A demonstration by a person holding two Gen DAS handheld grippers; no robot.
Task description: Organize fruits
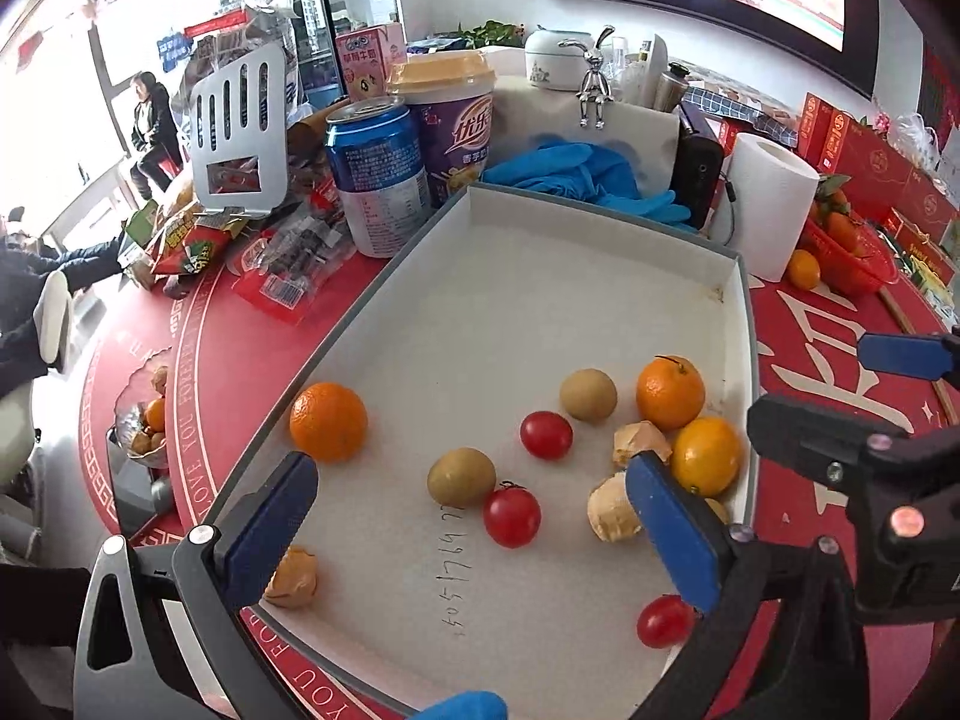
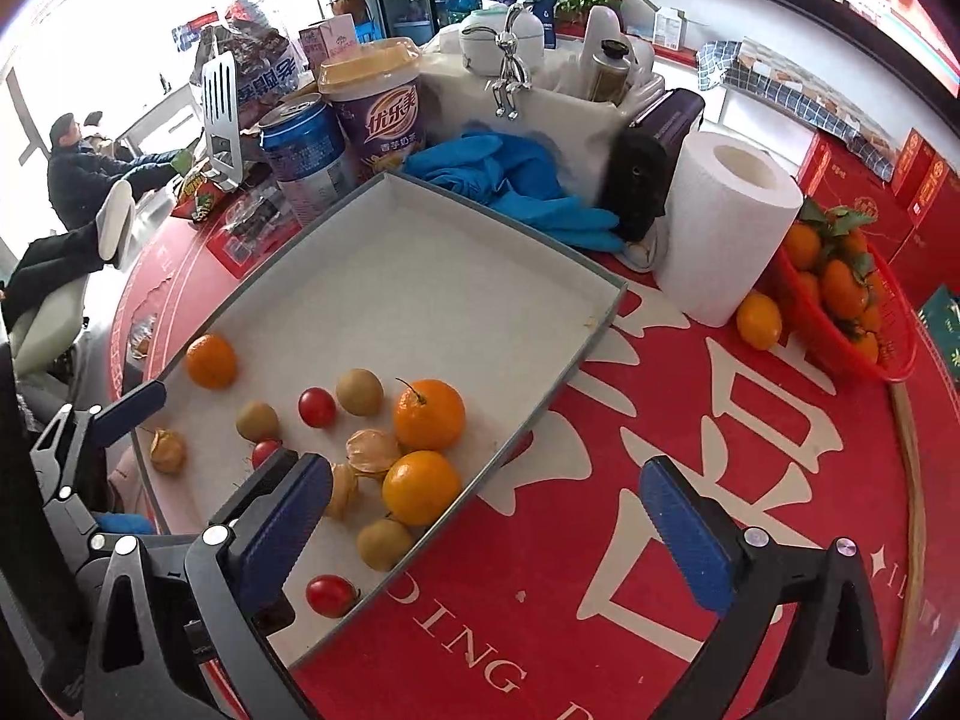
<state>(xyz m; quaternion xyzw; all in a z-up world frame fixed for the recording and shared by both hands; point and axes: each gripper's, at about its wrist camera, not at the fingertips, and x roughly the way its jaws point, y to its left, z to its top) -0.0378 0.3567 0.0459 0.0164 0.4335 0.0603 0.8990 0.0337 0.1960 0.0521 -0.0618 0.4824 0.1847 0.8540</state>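
Observation:
A shallow white tray [image 1: 540,276] [image 2: 420,252] lies on the red table and holds loose fruit. There are oranges [image 1: 328,421] [image 2: 428,414], cherry tomatoes [image 1: 512,516] [image 2: 316,407], brownish round fruits [image 1: 461,476] [image 2: 359,391] and husked physalis [image 1: 612,516] [image 2: 167,450]. My left gripper [image 1: 474,534] is open and empty, low over the tray's near end with a tomato and a brown fruit between its fingers. My right gripper [image 2: 510,540] is open and empty, straddling the tray's right rim. Its fingers [image 1: 900,354] show at the right edge of the left wrist view.
Behind the tray stand a blue can [image 1: 378,174] [image 2: 303,150], a purple cup [image 1: 447,120] [image 2: 378,108], blue gloves [image 1: 576,174] [image 2: 510,180] and a paper roll [image 1: 762,204] [image 2: 726,228]. A red basket of tangerines [image 2: 840,294] and a loose orange [image 2: 759,320] sit right.

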